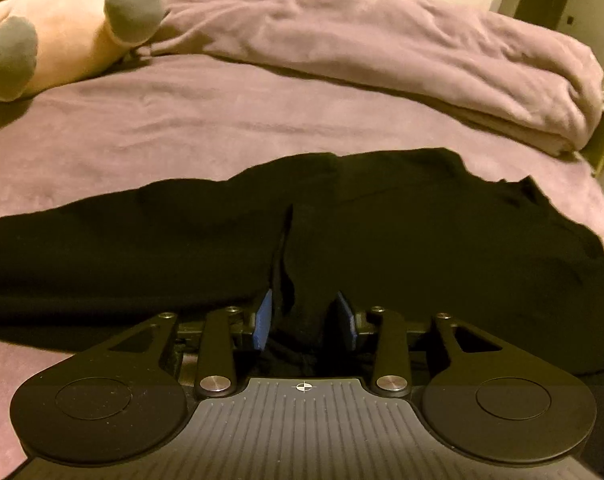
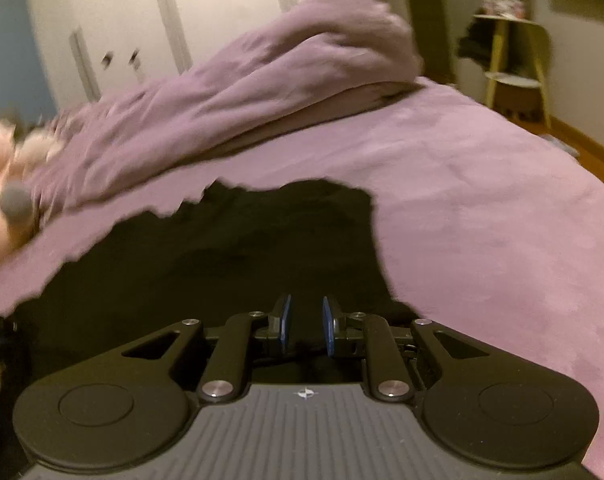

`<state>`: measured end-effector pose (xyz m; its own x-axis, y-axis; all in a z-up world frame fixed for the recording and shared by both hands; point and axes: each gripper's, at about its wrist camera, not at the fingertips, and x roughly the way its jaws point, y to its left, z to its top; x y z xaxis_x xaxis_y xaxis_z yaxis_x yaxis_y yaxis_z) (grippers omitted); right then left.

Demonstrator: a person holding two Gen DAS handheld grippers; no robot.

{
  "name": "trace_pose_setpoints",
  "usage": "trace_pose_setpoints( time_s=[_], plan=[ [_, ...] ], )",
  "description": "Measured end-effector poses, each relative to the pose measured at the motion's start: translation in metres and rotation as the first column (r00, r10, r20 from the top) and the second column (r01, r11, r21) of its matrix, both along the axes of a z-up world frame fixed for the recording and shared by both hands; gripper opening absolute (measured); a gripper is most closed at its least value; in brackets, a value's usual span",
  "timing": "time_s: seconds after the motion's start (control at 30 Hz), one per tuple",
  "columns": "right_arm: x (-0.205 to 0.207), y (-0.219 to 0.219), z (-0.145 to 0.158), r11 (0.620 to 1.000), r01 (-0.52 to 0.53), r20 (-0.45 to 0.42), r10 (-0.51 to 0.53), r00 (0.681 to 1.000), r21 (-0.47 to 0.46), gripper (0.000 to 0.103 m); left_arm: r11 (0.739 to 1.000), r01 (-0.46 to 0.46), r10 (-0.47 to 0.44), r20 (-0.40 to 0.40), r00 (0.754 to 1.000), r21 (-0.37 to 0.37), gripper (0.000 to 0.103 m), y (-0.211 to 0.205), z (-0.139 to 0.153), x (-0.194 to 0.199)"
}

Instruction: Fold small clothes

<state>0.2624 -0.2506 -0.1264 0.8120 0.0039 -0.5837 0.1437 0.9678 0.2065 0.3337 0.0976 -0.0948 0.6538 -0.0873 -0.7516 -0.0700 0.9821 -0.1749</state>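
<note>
Left hand-held gripper (image 1: 305,322), pinching black garment (image 1: 422,240)

Left gripper (image 1: 305,322) pinching black garment (image 1: 422,240), purple bed (image 1: 182,120), plush toy (image 1: 62,28)

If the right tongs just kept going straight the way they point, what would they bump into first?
Most likely the black garment, which lies spread right ahead of the right tongs on the purple bed. Beyond it is the rumpled blanket. The view is blurred, so their height above the cloth is unclear.
</note>
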Motion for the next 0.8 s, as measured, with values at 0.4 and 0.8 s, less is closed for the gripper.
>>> trace_pose_setpoints(
  time_s=[0.4,0.8],
  plan=[
    [0.003,0.023,-0.016,0.949,0.013,-0.07,-0.037,0.997,-0.315,0.019,0.955,-0.2,0.212,0.032,0.977,-0.22,0.076,0.086,0.026,-0.062],
    [-0.087,0.044,-0.004,0.987,-0.047,-0.087,0.034,0.996,-0.153,0.037,0.684,-0.643,0.688,0.013,0.725,-0.345,0.077,0.271,-0.007,-0.147]
  ],
)
